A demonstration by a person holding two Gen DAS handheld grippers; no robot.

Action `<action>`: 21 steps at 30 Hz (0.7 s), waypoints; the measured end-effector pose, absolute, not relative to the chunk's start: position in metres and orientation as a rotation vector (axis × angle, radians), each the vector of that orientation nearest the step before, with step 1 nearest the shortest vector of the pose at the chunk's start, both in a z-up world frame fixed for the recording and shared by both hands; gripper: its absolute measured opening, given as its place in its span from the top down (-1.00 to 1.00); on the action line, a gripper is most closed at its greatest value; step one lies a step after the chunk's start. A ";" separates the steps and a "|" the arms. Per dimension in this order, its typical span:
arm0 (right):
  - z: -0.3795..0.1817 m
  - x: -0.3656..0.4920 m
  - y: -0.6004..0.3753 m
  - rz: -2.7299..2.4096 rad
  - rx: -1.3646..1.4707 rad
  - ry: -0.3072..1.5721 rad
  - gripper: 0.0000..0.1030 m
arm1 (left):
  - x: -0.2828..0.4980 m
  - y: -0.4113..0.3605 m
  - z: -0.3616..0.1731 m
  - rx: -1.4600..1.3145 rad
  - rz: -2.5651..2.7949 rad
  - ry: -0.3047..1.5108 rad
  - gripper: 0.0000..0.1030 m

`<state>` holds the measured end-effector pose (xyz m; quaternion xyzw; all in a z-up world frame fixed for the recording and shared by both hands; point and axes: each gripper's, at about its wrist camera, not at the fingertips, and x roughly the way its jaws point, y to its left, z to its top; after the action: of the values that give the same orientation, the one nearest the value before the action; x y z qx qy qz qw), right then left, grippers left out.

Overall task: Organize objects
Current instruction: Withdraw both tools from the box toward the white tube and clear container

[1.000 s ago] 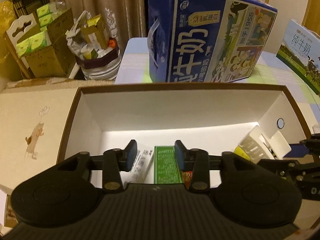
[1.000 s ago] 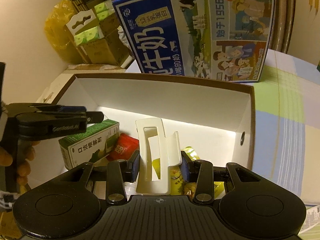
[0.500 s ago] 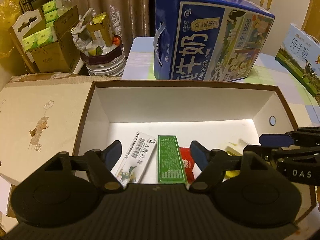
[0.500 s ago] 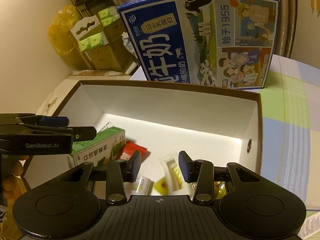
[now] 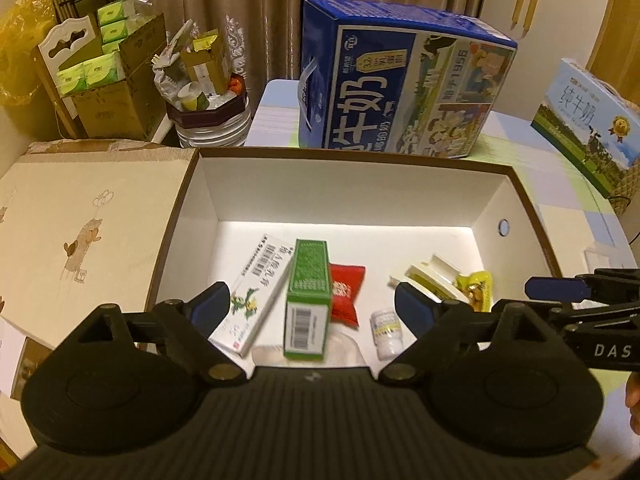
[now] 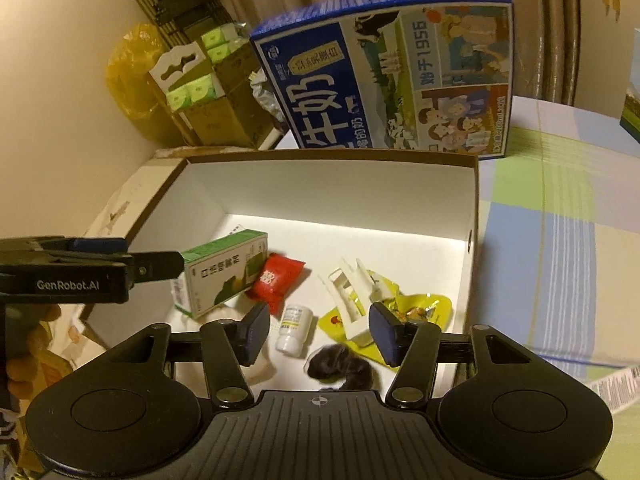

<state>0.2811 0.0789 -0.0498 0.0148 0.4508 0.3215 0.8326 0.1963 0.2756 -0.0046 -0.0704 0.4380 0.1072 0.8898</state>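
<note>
Brown-rimmed white cardboard box (image 5: 208,184) sits open-topped on the table, w/ the sorted items lying on its floor toward the near side. Green rectangular carton w/ barcode end (image 5: 308,300) lies flat, long axis running 12-to-6 in the left wrist view, barcode end at 6 toward the camera. Just beside it at 9 lies a white flat carton w/ green leaf print (image 5: 254,294), long axis tilted approx 1-to-7, one edge tucked under the green one. Red crinkled sachet (image 5: 346,294) touches the green carton's 3 o'clock side. Small white pill bottle w/ yellow label (image 6: 294,326) lies on its side, cap end toward 6 in the right wrist view. White plastic clip-shaped holder (image 6: 352,294) lies across a yellow foil packet (image 6: 424,306) at 3 of the bottle; long axis approx 11-to-5. A dark fuzzy lump (image 6: 340,368) sits at 6, blurred, can't tell what. Left gripper (image 5: 312,308) hangs over the cartons, tongs spread wide, nothing between. Right gripper (image 6: 316,332) over the bottle, tongs likewise spread, empty. Behind the box at 12 stands a big blue milk case w/ printed pictures (image 5: 404,92).
</note>
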 end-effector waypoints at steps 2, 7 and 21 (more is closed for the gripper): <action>-0.044 0.274 0.074 0.682 0.041 0.944 -0.12 | 0.190 0.271 -0.002 -0.149 0.220 0.909 -0.70; -0.033 0.258 0.062 0.682 0.061 0.928 -0.26 | 0.173 0.259 0.005 -0.164 0.213 0.903 -0.74; -0.021 0.217 0.026 0.649 0.098 0.914 -0.33 | 0.131 0.215 0.011 -0.164 0.178 0.905 -0.75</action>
<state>0.2173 0.0258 -0.0213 0.0464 0.4334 0.3078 0.8457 0.1313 0.2148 0.0114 -0.0789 0.4360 0.0857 0.8924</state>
